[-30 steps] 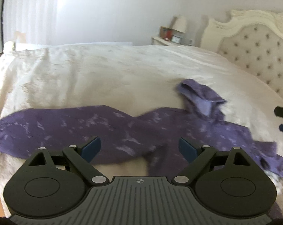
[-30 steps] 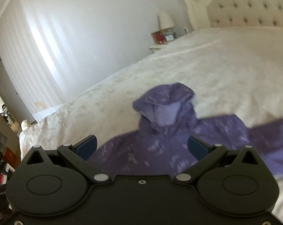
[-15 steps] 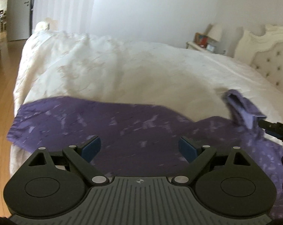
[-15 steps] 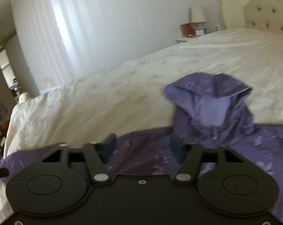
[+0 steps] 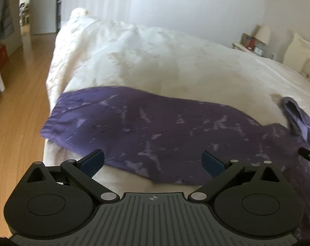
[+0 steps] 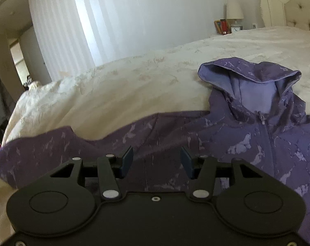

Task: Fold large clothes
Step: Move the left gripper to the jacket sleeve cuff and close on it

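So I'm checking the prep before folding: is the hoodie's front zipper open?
No, the purple hoodie lies on the bed with its zipper closed up to the hood.

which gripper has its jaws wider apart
The left gripper: its jaws are spread wide and opening over the purple sleeve. The right gripper stands only about half as wide.

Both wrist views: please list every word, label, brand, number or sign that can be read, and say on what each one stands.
No text can be read in either view.
Small clock on the nightstand: the dial is too small to read.
Red items beside the lamp: any print is too small and blurred.
Purple hooded jacket: only a pale pattern, no lettering.
Left gripper body: a small crosshair mark, no words.
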Available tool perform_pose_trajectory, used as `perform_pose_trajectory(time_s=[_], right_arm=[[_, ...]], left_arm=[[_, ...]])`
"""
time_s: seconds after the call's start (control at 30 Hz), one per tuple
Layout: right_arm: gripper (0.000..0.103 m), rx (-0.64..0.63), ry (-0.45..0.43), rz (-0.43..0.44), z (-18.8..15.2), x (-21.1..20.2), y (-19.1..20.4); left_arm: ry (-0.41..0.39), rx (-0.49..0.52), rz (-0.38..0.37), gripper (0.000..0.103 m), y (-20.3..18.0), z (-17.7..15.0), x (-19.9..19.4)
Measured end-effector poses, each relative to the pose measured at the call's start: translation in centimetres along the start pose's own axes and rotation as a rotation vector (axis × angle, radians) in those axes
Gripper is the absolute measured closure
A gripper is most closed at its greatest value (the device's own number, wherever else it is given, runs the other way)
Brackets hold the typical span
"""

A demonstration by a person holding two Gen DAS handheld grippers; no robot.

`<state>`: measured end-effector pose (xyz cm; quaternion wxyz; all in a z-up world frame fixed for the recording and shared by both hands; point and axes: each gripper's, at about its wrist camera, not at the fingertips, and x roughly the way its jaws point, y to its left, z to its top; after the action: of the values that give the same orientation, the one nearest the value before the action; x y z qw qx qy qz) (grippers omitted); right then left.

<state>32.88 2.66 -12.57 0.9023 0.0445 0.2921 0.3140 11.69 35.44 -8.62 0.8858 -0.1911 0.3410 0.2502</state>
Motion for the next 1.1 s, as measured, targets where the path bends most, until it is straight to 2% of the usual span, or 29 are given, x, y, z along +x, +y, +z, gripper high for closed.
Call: perform_pose_trajectory(time_s=[0.2,0.3,0.37,0.47,0.7,0.73,0.77,0.8,0.83,0.87,0.93,1.0,1.1], right_arm=[[0.044,0.006,0.005,-0.005,-0.2,0.9,0.0],[0.044,-0.061,0.013,-0.006,-0.8,1.2,1.1],[0.043,-0.124,0.068,-0.020,-1.3,2.1,2.0],[0.042,-0.196,0.149,-0.068,-2.4,3.6,2.6],[0.039,-0.224,0.153,-0.087,-2.9,4.1,2.6],[0.038,-0.228,0.152,-0.089,-2.9,4.3,2.6],[0.038,-0.228,0.150,-0.090,-3.0,4.3,2.6],[0.037,-0.227,0.149,-0.090,-3.0,4.4,2.6],[0.036,-0.226,0.146,-0.090,-3.0,4.3,2.6],[0.036,-0.223,0.144,-0.088,-3.1,4.2,2.6],[0.036,-0.218,0.145,-0.085,-2.9,4.2,2.5],[0.035,-0.210,0.148,-0.080,-2.8,4.1,2.4],[0.035,-0.183,0.158,-0.068,-2.3,4.0,2.1]], left_arm=[[-0.031,-0.035,0.066,0.000,2.9,0.2,-1.0],[-0.037,-0.089,0.089,0.000,4.8,0.4,-1.1],[-0.031,-0.127,0.097,0.000,5.9,0.6,-0.5],[-0.027,-0.177,0.100,0.000,7.1,1.0,0.6],[-0.039,-0.275,0.051,0.002,8.5,2.1,2.9],[-0.034,-0.301,0.049,0.005,8.7,2.4,3.2],[-0.026,-0.321,0.051,0.013,8.9,2.4,3.3],[-0.015,-0.342,0.065,0.034,9.1,2.5,3.5],[-0.001,-0.357,0.086,0.045,9.3,2.7,3.7],[-0.005,-0.358,0.087,0.049,9.4,2.7,3.7],[-0.068,-0.325,0.091,0.076,9.1,2.7,2.9],[-0.119,-0.288,0.115,0.084,8.4,2.9,1.9],[-0.171,-0.233,0.093,0.086,6.9,3.5,0.0]])
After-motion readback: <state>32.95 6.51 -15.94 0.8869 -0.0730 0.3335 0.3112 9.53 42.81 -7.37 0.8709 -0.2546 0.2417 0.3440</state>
